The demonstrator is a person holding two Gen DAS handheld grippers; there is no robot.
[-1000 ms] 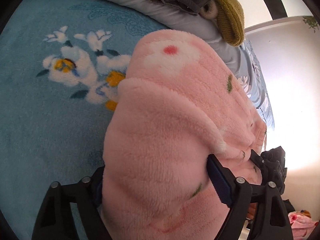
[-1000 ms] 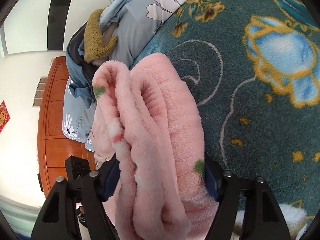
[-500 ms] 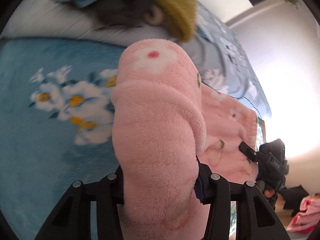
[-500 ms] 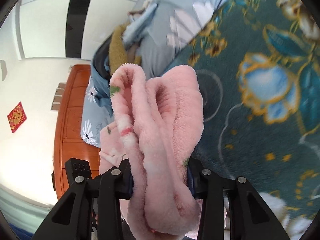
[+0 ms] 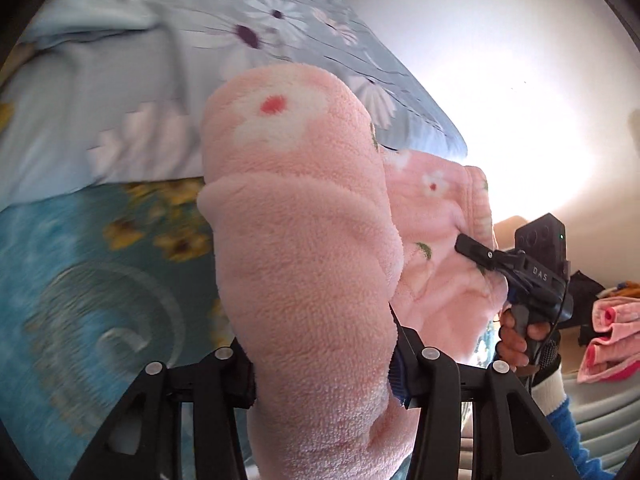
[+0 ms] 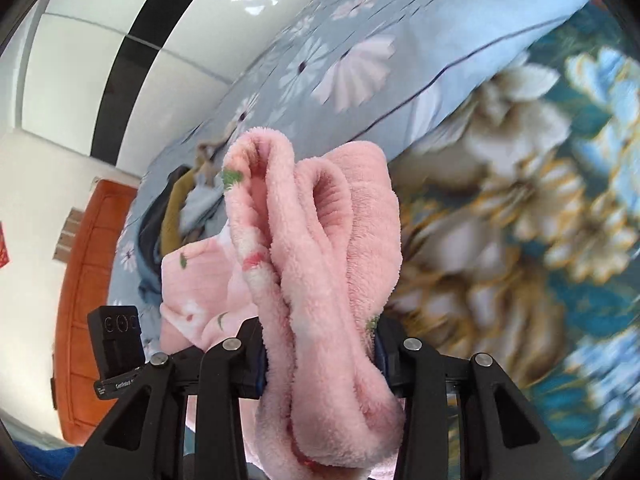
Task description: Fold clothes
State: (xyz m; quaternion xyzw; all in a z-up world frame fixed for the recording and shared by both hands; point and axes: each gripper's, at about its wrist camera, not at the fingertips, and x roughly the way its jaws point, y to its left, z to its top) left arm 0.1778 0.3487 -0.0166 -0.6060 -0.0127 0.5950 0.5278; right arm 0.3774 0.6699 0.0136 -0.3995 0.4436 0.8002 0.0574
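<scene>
Both tools, lifted off the blanket [image 5: 80, 280], clamp the pink garment [image 5: 304, 240].

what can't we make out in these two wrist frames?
- Left gripper fingertips, left wrist view: buried in the pink fleece garment.
- Right gripper fingertips, right wrist view: hidden by the same fleece.
- Floral blanket, both views: motion-blurred.
- Garment type and fold state: bunched, bottom cut off by the frame edge.

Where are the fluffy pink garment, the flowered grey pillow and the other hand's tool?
Pink garment [image 5: 304, 264], left wrist view: middle of the bunched fleece.
Grey pillow [image 6: 360, 52], right wrist view: a printed daisy.
Right tool [image 5: 474, 249], left wrist view: its black finger gripping the fleece.
</scene>
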